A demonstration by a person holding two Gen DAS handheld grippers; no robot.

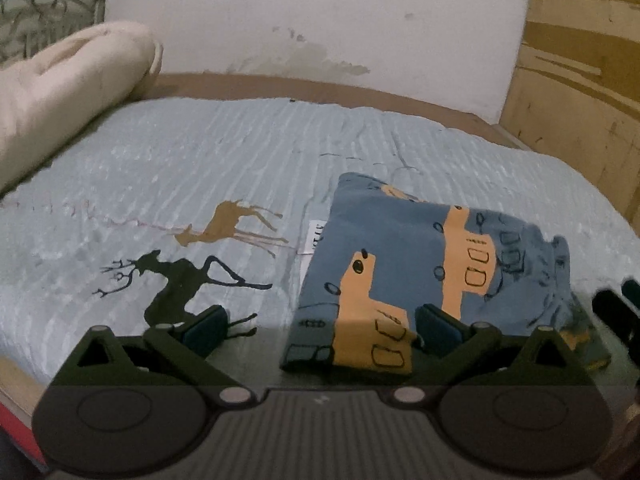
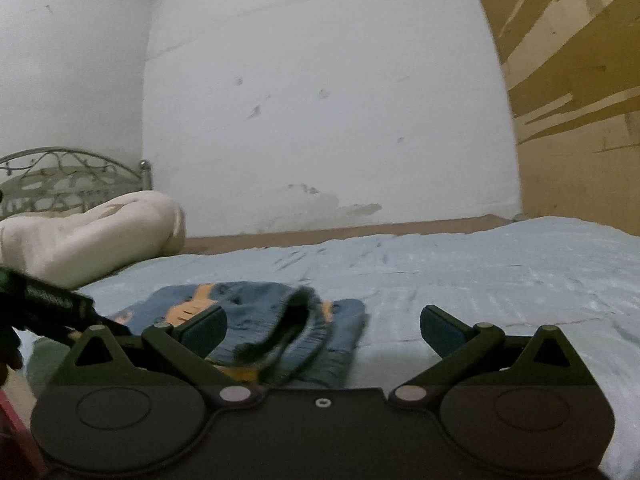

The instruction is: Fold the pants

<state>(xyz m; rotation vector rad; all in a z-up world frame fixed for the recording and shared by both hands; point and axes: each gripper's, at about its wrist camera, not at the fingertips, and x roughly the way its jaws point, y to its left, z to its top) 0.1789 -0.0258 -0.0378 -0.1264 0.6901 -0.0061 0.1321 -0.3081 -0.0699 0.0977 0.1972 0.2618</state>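
We look across the bed [image 1: 200, 152], its pale blue ribbed cover filling most of both wrist views and running back to a white, stained wall [image 1: 304, 12]. A cream rolled quilt [image 1: 68, 80] lies along the far left edge of the bed, with a metal headboard [image 2: 68, 176] behind it, and wood panelling [image 2: 572, 80] closes the right side. Two deer are printed on the cover, a brown deer [image 1: 230, 224] further back and a black deer [image 1: 180, 280] nearer us.

The pants [image 1: 420, 268] lie folded into a compact packet on the cover, right of the deer prints and close to the near edge of the bed. They are blue with orange patches and small black outline motifs. In the left wrist view the packet's long axis runs from its near left corner away toward the far right, and a white label peeks out at its left edge. In the right wrist view the elastic waistband opening faces us, sitting on top of the folded layers.

Our left gripper [image 1: 320, 324] hovers at the near edge of the packet, jaws spread wide, its right finger over the cloth and its left finger over the black deer, holding nothing. Our right gripper [image 2: 324, 326] is likewise spread wide and empty, the pants lying just ahead between its fingers and toward the left one
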